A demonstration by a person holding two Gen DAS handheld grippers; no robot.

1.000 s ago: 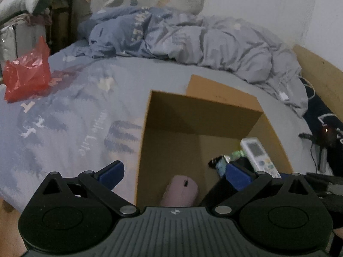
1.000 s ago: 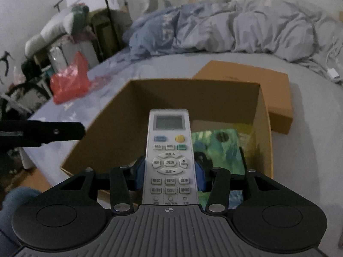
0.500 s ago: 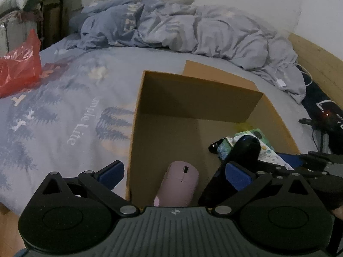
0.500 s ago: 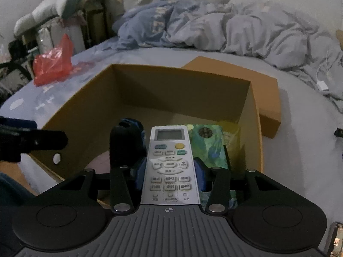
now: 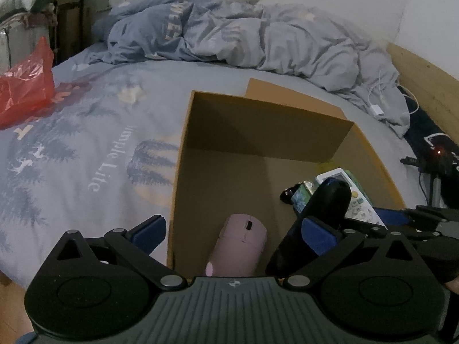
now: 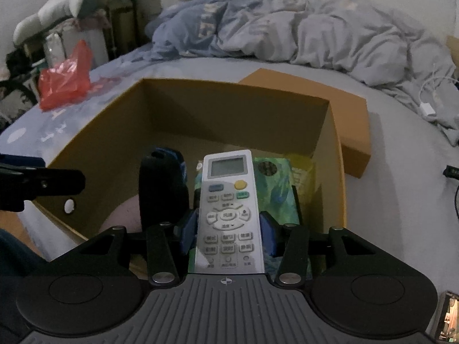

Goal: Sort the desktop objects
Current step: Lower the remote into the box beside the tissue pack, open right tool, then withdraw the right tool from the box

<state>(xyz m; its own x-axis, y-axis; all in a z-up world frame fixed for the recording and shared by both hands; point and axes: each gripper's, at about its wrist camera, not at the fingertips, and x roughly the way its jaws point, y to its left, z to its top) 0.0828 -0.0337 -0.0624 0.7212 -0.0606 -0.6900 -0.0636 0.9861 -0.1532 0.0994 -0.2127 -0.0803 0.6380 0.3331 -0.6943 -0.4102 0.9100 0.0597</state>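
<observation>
An open cardboard box (image 5: pixel 258 120) (image 6: pixel 94 143) sits on the bed. Inside lie a pink mouse (image 5: pixel 241 243), a green patterned packet (image 6: pixel 272 189) and a black object (image 5: pixel 324 209) (image 6: pixel 160 189). My right gripper (image 6: pixel 229 229) is shut on a white remote control (image 6: pixel 226 209) and holds it low inside the box, over the packet; the remote also shows in the left wrist view (image 5: pixel 350 192). My left gripper (image 5: pixel 232 235) is open and empty at the box's near left corner, with the mouse between its fingers and apart from them.
The box lid (image 6: pixel 344 114) lies behind the box. A red plastic bag (image 5: pixel 25 86) sits at the bed's left. A crumpled duvet (image 5: pixel 243 37) fills the far side. A charger cable (image 5: pixel 378 106) lies at the right. A wooden bed frame (image 5: pixel 424 77) borders the right.
My right gripper has lowered the remote into the box, beside the black object. My left gripper has shifted a little closer over the box's left corner and stays open.
</observation>
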